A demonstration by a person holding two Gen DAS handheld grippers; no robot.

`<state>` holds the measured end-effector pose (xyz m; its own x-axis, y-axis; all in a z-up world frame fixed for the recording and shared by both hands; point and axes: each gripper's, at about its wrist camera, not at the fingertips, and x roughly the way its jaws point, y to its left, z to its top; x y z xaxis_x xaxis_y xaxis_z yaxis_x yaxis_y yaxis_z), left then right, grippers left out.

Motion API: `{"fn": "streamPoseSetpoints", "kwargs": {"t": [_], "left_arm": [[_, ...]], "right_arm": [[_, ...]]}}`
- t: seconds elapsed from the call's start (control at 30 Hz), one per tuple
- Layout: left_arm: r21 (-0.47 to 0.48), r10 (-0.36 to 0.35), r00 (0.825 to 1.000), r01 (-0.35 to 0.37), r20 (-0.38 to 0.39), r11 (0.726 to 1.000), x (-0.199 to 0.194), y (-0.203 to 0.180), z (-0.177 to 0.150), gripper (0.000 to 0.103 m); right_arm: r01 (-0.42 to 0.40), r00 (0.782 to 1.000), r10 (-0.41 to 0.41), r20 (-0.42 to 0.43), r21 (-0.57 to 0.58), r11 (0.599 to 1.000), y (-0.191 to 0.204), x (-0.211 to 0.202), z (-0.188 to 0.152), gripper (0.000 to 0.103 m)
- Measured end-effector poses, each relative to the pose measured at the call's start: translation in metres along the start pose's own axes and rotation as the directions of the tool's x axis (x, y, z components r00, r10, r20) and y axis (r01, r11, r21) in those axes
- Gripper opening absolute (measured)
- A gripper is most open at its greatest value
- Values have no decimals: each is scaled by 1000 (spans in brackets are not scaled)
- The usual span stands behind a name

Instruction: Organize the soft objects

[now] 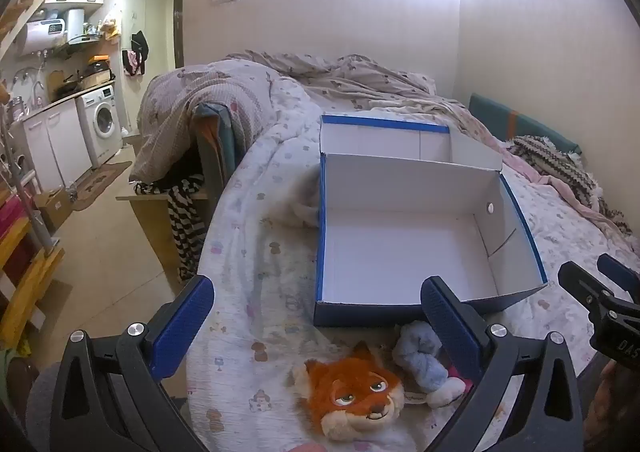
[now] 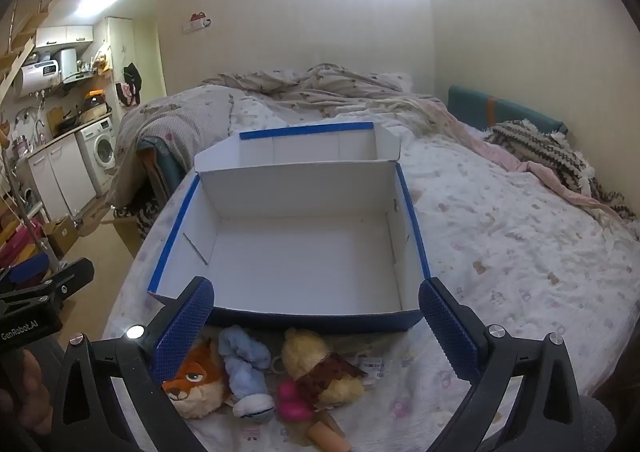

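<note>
An empty blue box with white inside (image 1: 404,244) (image 2: 304,252) lies open on the bed, lid folded back. In front of it lie an orange fox plush (image 1: 352,392) (image 2: 196,384), a light blue plush (image 1: 420,356) (image 2: 246,368), a yellow bear plush (image 2: 320,368) and a pink toy (image 2: 294,404). My left gripper (image 1: 316,320) is open above the fox plush. My right gripper (image 2: 316,320) is open above the toys, in front of the box. Both hold nothing.
The bed (image 2: 500,252) carries a rumpled quilt (image 1: 340,80) at the back and a striped knit blanket (image 2: 544,156) at the right. The bed's left edge drops to the floor (image 1: 108,236). A washing machine (image 1: 100,124) stands far left.
</note>
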<state>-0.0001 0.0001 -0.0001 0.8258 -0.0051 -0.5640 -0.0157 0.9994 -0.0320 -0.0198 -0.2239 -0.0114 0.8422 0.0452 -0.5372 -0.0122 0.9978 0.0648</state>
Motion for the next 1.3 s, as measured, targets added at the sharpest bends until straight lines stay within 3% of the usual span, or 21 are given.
{"fn": "streamPoseSetpoints", "kwargs": {"t": [1.3], "left_arm": [[4,1,1000,-1,-6,1000,1,0,0,103]], "right_arm": [[4,1000,-4,5,-6,1000,2,-1,2,103]]}}
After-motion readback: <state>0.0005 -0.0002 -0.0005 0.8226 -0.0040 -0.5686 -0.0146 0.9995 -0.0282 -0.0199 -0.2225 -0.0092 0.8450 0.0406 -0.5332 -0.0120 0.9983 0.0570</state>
